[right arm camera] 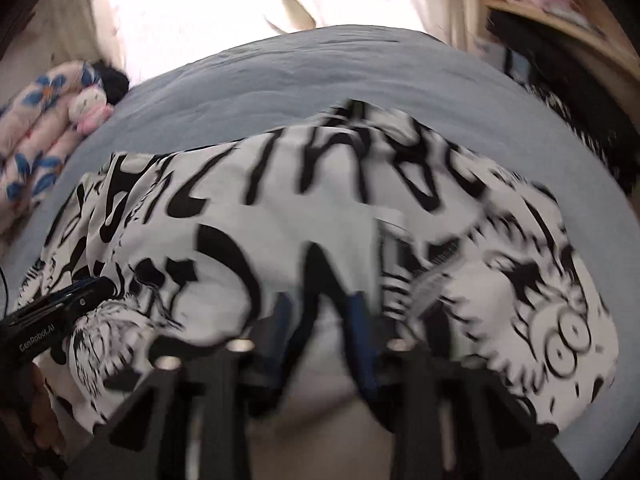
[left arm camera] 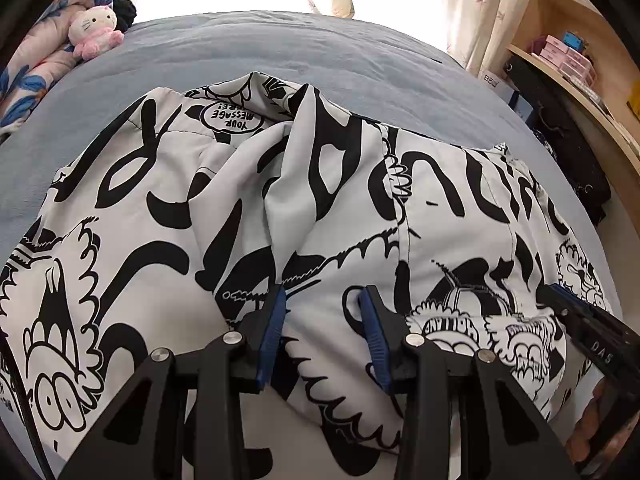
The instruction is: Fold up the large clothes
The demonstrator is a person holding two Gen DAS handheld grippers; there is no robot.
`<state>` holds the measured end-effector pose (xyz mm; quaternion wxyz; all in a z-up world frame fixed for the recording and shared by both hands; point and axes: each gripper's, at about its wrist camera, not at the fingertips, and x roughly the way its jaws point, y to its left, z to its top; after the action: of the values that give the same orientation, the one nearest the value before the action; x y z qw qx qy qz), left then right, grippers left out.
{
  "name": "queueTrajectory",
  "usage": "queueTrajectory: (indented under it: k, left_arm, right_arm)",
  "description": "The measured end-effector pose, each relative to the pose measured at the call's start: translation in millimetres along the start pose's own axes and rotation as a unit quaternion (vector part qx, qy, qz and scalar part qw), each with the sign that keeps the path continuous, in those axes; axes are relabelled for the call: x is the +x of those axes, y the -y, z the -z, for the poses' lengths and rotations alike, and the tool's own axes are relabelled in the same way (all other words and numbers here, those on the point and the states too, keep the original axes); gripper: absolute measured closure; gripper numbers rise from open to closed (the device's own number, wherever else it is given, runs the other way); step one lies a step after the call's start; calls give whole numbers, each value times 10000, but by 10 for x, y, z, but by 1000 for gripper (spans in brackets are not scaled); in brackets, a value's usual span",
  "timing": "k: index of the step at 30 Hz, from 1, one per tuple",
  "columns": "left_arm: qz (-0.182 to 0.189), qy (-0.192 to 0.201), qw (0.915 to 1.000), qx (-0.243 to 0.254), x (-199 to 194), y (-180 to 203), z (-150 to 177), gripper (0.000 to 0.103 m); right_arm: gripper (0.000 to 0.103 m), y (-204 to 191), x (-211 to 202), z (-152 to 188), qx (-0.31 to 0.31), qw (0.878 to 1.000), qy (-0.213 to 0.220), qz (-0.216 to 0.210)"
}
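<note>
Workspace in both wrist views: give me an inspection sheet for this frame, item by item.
Surface: blue bed, lightly wrinkled.
Job's things: printed garment lying bunched on the bed, ridges of fabric through its middle.
Clutter: pink plush and floral bedding at the bed's far left.
Grippers: left gripper open over the garment; right gripper blurred, jaws look apart over the garment.
Cables: thin dark cord at the right view's left edge.
Surroundings: curtains against a bright window, wooden shelves with boxes on the right.
</note>
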<state>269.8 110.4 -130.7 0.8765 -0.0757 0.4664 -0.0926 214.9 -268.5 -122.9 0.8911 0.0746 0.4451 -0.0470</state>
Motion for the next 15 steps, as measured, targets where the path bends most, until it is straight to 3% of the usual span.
queueTrajectory:
  k: [6, 15]
  left_arm:
    - [-94, -93, 9999, -62, -3, 9, 7, 65]
    - [-155, -154, 9997, -70, -82, 26, 11, 64]
  right_arm:
    - [80, -145, 8, 26, -43, 9996, 26, 269]
    - [77, -73, -2, 10, 306, 9995, -83, 49]
